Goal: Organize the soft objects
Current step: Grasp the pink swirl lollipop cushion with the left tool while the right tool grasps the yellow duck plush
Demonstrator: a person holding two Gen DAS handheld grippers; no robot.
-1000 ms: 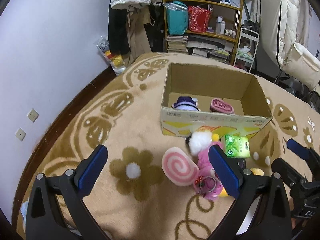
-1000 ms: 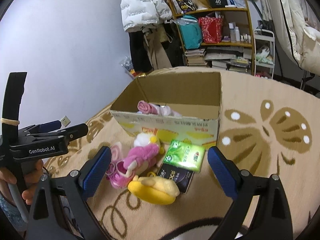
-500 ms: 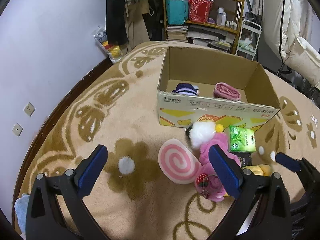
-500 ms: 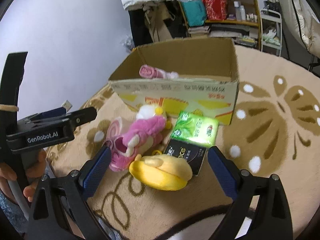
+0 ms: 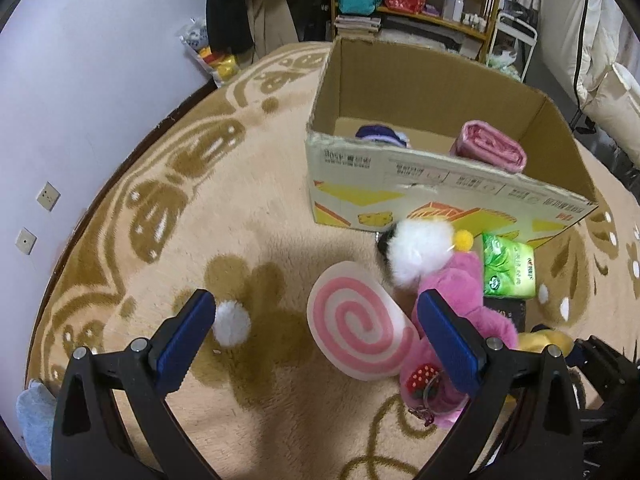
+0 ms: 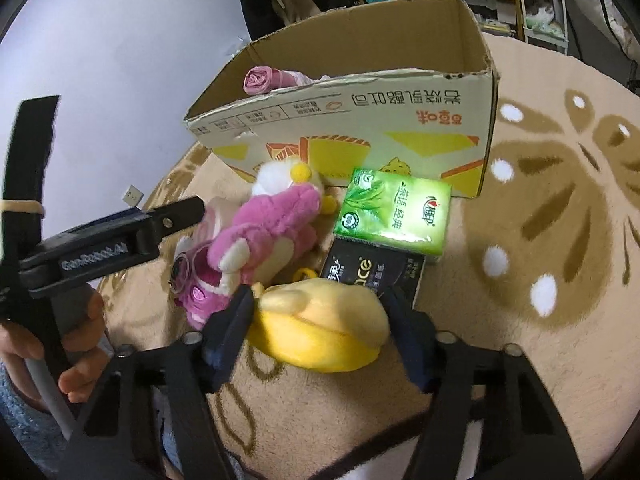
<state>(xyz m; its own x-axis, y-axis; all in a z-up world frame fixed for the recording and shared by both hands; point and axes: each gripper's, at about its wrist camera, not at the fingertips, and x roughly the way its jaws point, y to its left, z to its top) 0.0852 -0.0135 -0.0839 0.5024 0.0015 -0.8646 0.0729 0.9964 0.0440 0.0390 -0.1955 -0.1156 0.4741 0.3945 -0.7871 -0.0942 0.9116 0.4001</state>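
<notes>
A cardboard box (image 5: 440, 190) stands on the rug and holds a purple soft item (image 5: 380, 135) and a pink roll (image 5: 492, 148). In front of it lie a pink swirl cushion (image 5: 358, 332), a white pompom toy (image 5: 418, 254), a pink plush (image 6: 264, 236) and a yellow plush (image 6: 324, 324). My left gripper (image 5: 316, 336) is open above the swirl cushion. My right gripper (image 6: 320, 320) has its jaws closed in against both sides of the yellow plush, which rests on the rug.
A green tissue pack (image 6: 394, 212) and a black packet (image 6: 372, 272) lie by the box's front wall. The left gripper's body (image 6: 100, 248) is to the left in the right wrist view. Shelves (image 5: 420, 0) and hanging clothes stand behind the box.
Both grippers moved forward and down toward the pile. The right jaws narrowed from wide open onto the yellow plush.
</notes>
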